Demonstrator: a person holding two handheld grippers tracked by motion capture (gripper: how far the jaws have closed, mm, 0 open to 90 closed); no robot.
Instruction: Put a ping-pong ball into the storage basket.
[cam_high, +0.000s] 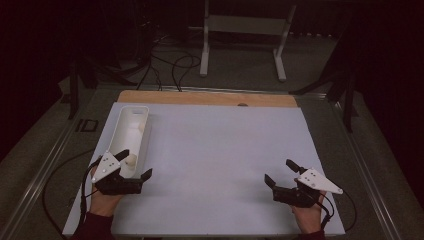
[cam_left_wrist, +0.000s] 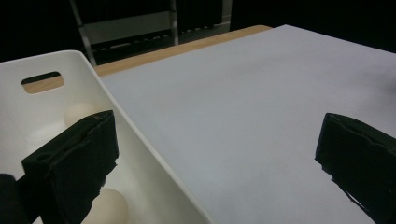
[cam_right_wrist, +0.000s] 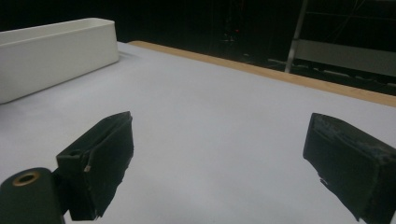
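A long white bin stands along the left side of the white table sheet. One pale round ball lies at its near end and another farther back. My left gripper is open and straddles the bin's near right wall, with one jaw over the inside and the other over the sheet. In the left gripper view the left gripper holds nothing, and both balls show beside the bin's wall. My right gripper hangs open over bare sheet at the near right, with the bin far off.
The wooden table edge shows beyond the sheet. A white metal frame and black cables lie on the floor behind. Dark stands flank the table at both sides.
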